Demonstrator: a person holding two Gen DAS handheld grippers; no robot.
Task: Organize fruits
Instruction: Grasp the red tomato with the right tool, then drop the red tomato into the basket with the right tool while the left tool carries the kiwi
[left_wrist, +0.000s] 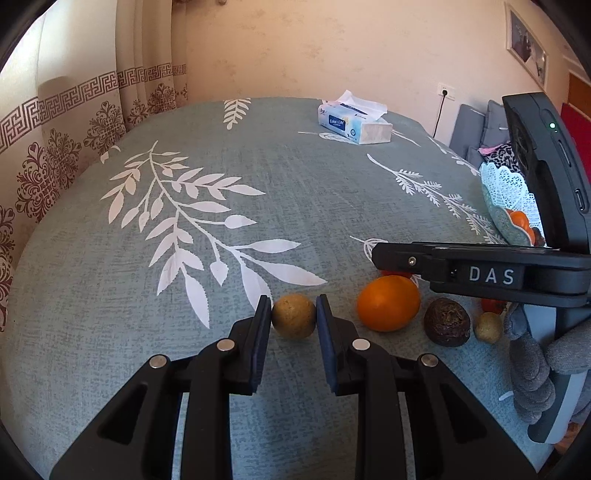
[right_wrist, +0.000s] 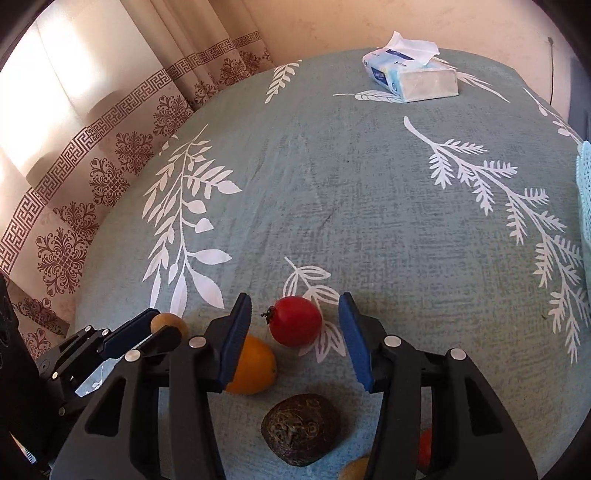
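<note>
My left gripper (left_wrist: 294, 314) is shut on a small tan round fruit (left_wrist: 294, 316) that rests on the teal leaf-print cloth (left_wrist: 258, 177); it also shows in the right wrist view (right_wrist: 168, 322). To its right lie an orange (left_wrist: 388, 302), a dark wrinkled fruit (left_wrist: 447, 322) and a second small tan fruit (left_wrist: 488, 327). My right gripper (right_wrist: 295, 317) is open, its pads on either side of a red fruit (right_wrist: 295, 320) without touching it. The orange (right_wrist: 255, 365) and the dark fruit (right_wrist: 300, 428) lie below it.
A white lace basket (left_wrist: 506, 195) holding an orange-coloured fruit stands at the right table edge. A tissue box (left_wrist: 354, 123) sits at the far side. Patterned curtains hang at the left. A sofa lies beyond the right edge.
</note>
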